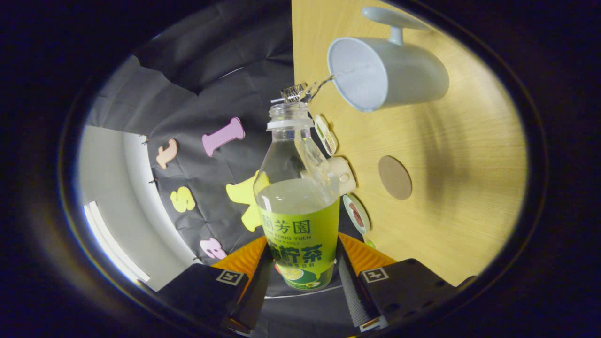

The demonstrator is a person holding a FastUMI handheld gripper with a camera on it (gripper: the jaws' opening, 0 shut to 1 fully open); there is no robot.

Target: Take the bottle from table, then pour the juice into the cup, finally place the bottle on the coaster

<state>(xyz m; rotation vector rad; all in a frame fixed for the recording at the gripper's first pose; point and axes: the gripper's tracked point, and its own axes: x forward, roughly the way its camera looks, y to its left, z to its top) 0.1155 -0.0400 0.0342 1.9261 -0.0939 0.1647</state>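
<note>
We have the bottle [298, 202] clamped between both fingers of the gripper [300, 277], tipped, juice [324, 83] streaming into the cup [389, 72]; the coaster [395, 177] near the cup waits, unused

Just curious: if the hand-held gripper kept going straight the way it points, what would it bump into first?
Probably the black cloth wall beyond the clear plastic juice bottle that the hand-held gripper grips; the white cup sits off to one side. Depth is unclear.

Large dark characters and a line of small Latin lettering stand on the yellow-green label [300, 234] of the clear plastic bottle [296, 164], at lower centre of the frame, which the gripper [303, 270] clamps between both fingers. A square black-and-white marker [229, 277] sits on each finger block, one at lower left and one at lower right.
</note>
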